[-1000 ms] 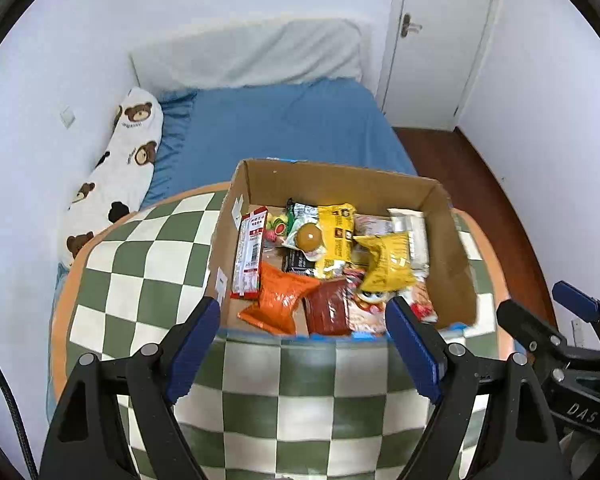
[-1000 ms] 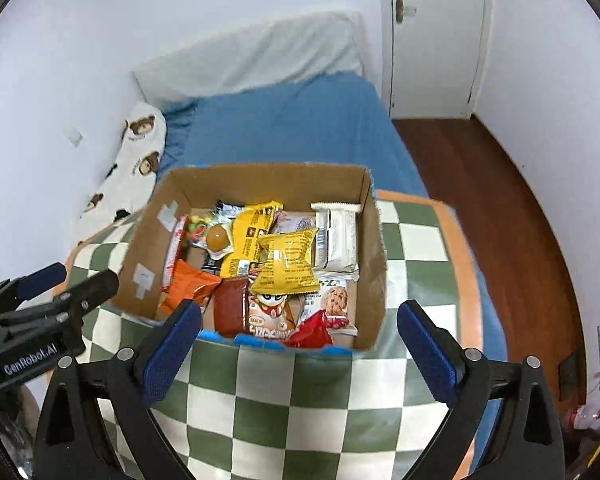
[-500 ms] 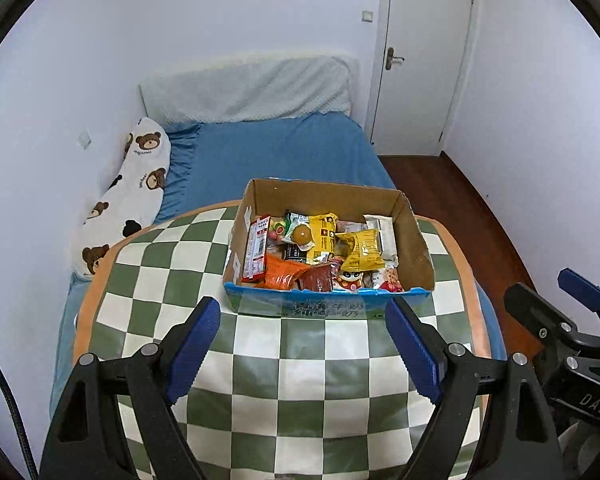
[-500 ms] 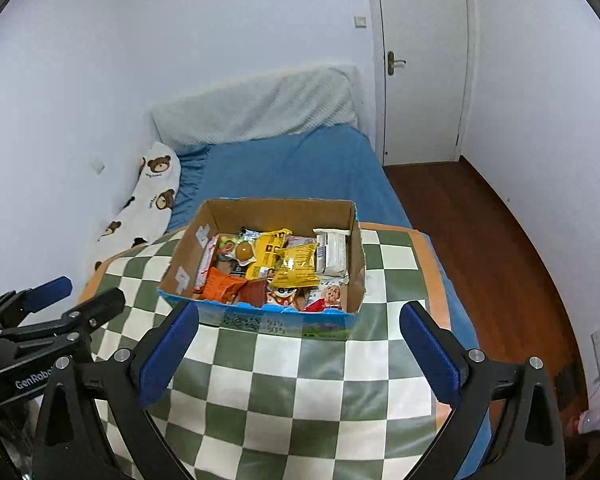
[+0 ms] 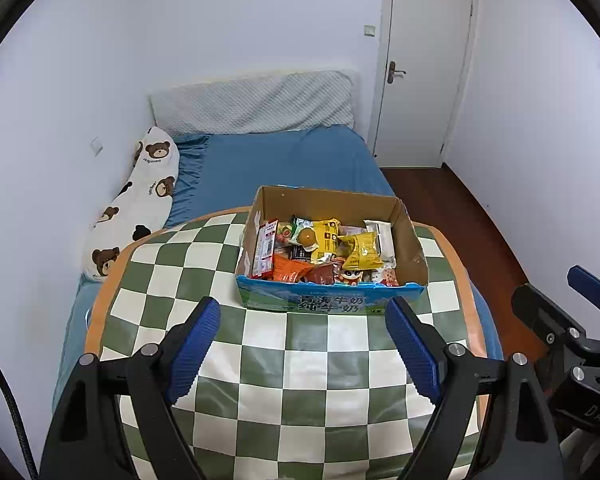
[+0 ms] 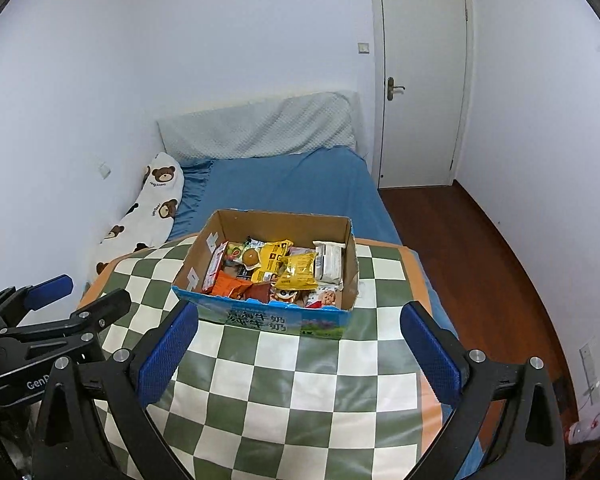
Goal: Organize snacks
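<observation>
An open cardboard box (image 5: 414, 246) with a blue printed front stands on the far part of a green-and-white checkered table (image 5: 300, 364). It holds several snack packets, among them a yellow packet (image 5: 362, 248) and an orange packet (image 5: 290, 270). The box also shows in the right wrist view (image 6: 350, 264), with the yellow packet (image 6: 300, 270) on top. My left gripper (image 5: 302, 346) is open and empty, well back from the box. My right gripper (image 6: 298, 354) is open and empty too, also back from the box, and shows at the right of the left view (image 5: 580, 308).
A bed with a blue sheet (image 5: 284, 160) lies behind the table, with a bear-print pillow (image 5: 140, 204) along the left wall. A white door (image 5: 424, 68) is at the back right. Wooden floor (image 6: 480, 264) runs along the right side.
Both grippers have pulled back and up from the box, which now looks smaller and farther away. More of the checkered table shows. Both stay open.
</observation>
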The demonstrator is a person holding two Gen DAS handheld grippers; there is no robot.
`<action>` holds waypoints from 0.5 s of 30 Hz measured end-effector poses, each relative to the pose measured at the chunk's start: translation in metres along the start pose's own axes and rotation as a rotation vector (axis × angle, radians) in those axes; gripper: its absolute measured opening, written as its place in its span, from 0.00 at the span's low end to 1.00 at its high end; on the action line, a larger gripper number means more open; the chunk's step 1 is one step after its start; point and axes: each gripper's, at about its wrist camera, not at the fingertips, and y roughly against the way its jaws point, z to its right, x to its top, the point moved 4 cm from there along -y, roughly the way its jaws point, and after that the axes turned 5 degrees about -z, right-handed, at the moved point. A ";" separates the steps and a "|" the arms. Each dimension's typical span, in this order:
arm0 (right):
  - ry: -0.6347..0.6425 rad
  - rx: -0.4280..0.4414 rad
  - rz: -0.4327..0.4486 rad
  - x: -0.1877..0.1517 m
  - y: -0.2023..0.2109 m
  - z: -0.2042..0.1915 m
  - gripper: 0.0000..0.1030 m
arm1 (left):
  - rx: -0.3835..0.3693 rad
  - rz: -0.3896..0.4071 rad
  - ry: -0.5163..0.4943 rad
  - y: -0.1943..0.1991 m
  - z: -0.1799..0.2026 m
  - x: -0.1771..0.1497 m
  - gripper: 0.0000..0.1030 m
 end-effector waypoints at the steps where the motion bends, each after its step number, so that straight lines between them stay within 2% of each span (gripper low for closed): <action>1: -0.001 0.000 0.000 0.001 -0.002 0.000 1.00 | 0.002 0.002 0.002 0.000 -0.001 0.001 0.82; 7: -0.010 -0.020 -0.001 0.003 -0.015 0.005 1.00 | 0.033 0.013 0.014 -0.012 -0.003 0.006 0.83; 8: -0.012 -0.027 -0.001 0.004 -0.017 0.006 1.00 | 0.038 0.013 0.014 -0.017 -0.003 0.007 0.85; 9: -0.013 -0.033 -0.004 0.005 -0.022 0.007 1.00 | 0.045 0.010 0.014 -0.020 -0.003 0.008 0.96; 10: -0.017 -0.038 -0.007 0.006 -0.027 0.009 1.00 | 0.049 0.009 0.016 -0.024 -0.004 0.009 0.99; 15: -0.026 -0.062 -0.021 0.012 -0.055 0.015 1.00 | 0.072 0.004 0.025 -0.046 -0.007 0.018 0.99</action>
